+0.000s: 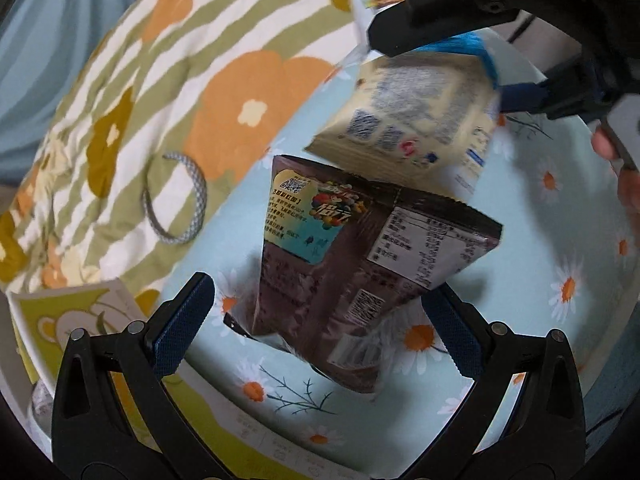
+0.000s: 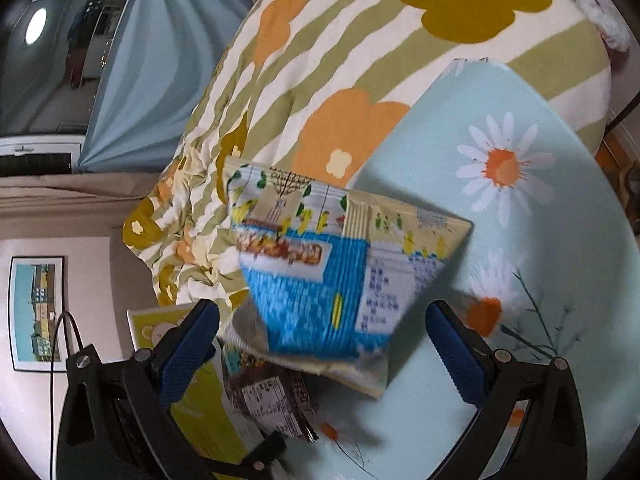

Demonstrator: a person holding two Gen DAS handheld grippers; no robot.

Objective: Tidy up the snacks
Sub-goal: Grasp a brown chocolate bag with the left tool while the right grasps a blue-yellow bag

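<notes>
A dark brown snack bag [image 1: 360, 264] stands tilted on a pale blue table [image 1: 560, 240] printed with white and orange daisies. The bag's back faces the left wrist camera: a white nutrition panel, small QR codes, and a teal and yellow picture patch near its top corner. The left tool [image 1: 320, 332] has its two blue-padded fingers spread wide to either side of the brown bag's lower part; I cannot tell whether they touch it.

Just above the brown bag, a cream-yellow snack bag [image 1: 408, 120] with a bright blue band is blurred, apparently in mid-air, its lower edge close to the brown bag's top. In the right wrist view this cream bag [image 2: 336, 272] shows yellow cartoon figures over a blue panel. The right tool [image 2: 324, 340] is spread apart around it, its pads clear of the wrapper on both sides; the same tool [image 1: 432, 68] appears from the left wrist camera beyond the brown bag, one finger above the cream bag and one beside it.

Beyond the brown bag's far side, a quilt [image 1: 168, 92] in green and white stripes with orange and mustard flowers borders the table, and a grey braided loop [image 1: 176, 200] lies on it. Near the brown bag's base, at the table's edge, sits a yellow-green box [image 1: 72, 320] with a cartoon animal.
</notes>
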